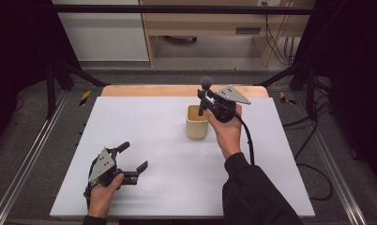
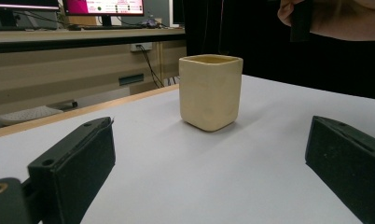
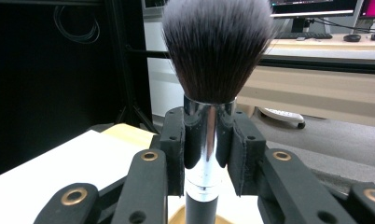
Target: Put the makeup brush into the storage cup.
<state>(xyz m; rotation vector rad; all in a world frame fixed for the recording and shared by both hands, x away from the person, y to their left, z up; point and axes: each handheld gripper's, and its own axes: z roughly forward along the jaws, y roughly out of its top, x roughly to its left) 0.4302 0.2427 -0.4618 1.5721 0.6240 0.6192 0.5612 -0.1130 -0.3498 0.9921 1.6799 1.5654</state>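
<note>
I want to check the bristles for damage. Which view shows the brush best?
The right gripper view: the brush stands upright and close, its bristles sharp above the chrome collar clamped between the fingers. The high view shows it small and far off, held over the cup. The left gripper view shows a dark handle at the top edge.

No text, label or number is legible.

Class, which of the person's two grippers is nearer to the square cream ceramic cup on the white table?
Right. The right gripper holds a fluffy makeup brush upright directly over the cream cup, handle end at its mouth. The left gripper rests open on the table, well away from the cup.
</note>
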